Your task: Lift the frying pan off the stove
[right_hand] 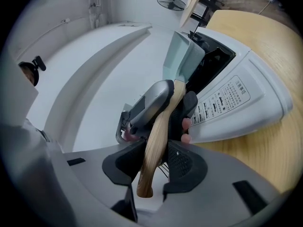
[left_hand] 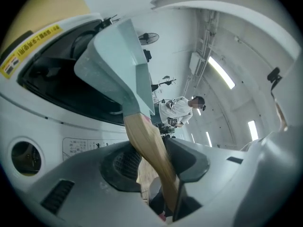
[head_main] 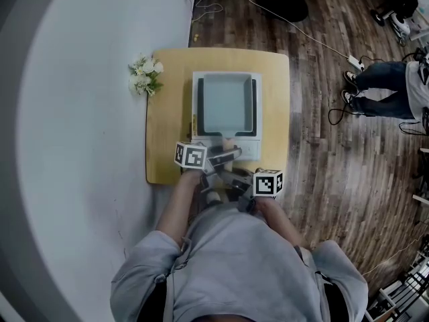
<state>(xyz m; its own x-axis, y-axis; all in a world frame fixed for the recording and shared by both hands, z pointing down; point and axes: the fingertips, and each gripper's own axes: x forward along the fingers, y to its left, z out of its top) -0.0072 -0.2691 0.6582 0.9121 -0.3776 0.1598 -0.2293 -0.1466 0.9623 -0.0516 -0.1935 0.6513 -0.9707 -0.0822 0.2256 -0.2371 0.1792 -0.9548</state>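
Wood is what both grippers have between their jaws: the wooden handle of the frying pan, a square grey-blue pan that sits on the white stove in the middle of the yellow tabletop. As far as the head view shows, it is not yet raised. The handle points toward the lower edge of the frame, to the person. The left gripper takes the handle nearer to the pan. Its jaws stand narrow with the handle slanting across them, against the pad at the right of the frame, while a thin strip of tabletop shows beside the other pad, so I judge this a grip, but a less certain one. The right gripper has the free end of the handle between its two dark pads, which press on it from both sides. The step in hand seems to be the securing of the hold, just before the lift. The next move calls for both grippers to rise together and at the same speed, keeping the pan level. All the weight hangs far in front of the grip, so the pan may tip down at its far edge or turn on the handle if one gripper is loose.
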